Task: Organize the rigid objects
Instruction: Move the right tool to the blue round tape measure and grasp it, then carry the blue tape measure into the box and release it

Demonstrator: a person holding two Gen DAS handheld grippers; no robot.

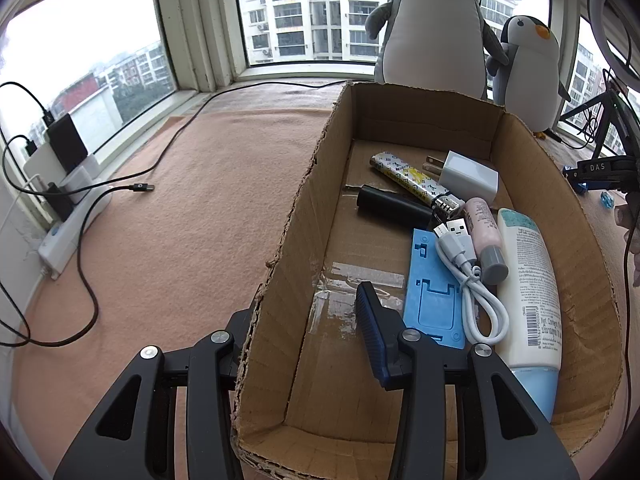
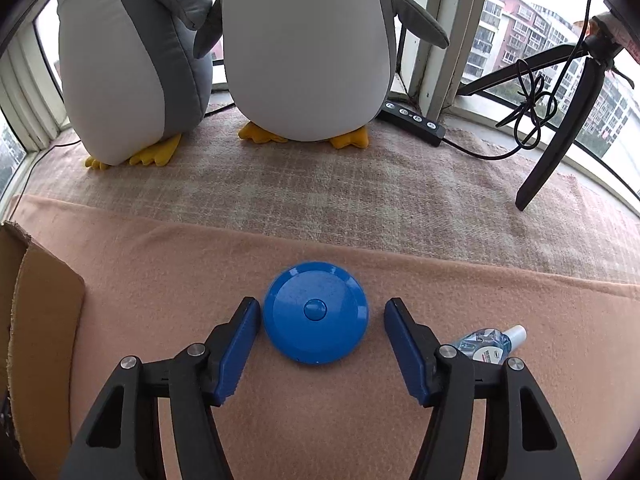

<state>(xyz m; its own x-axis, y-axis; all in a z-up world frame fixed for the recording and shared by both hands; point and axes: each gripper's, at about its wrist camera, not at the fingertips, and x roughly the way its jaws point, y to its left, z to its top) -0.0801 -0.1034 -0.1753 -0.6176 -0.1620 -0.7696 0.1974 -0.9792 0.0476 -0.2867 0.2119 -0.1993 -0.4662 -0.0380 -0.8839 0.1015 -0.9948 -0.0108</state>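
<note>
The cardboard box (image 1: 304,216) holds a white lotion tube (image 1: 528,288), a blue plastic stand (image 1: 434,292), a white USB cable (image 1: 468,272), a pink bottle (image 1: 482,228), a black cylinder (image 1: 392,204), a patterned lighter (image 1: 416,180) and a white charger (image 1: 468,176). My left gripper (image 1: 308,308) is open and straddles the box's left wall; one finger is inside and the other is mostly hidden outside. A blue round disc (image 2: 316,314) lies flat on the pink blanket. My right gripper (image 2: 322,304) is open, one finger on each side of the disc. The box corner (image 2: 36,300) shows at the left.
A small clear bottle (image 2: 490,344) lies right of the right gripper. Two plush penguins (image 2: 304,52) stand by the window behind the disc. A black tripod leg (image 2: 548,160) and a black controller (image 2: 412,120) are at the back right. A power strip (image 1: 76,220) and a black cable (image 1: 140,188) lie left of the box.
</note>
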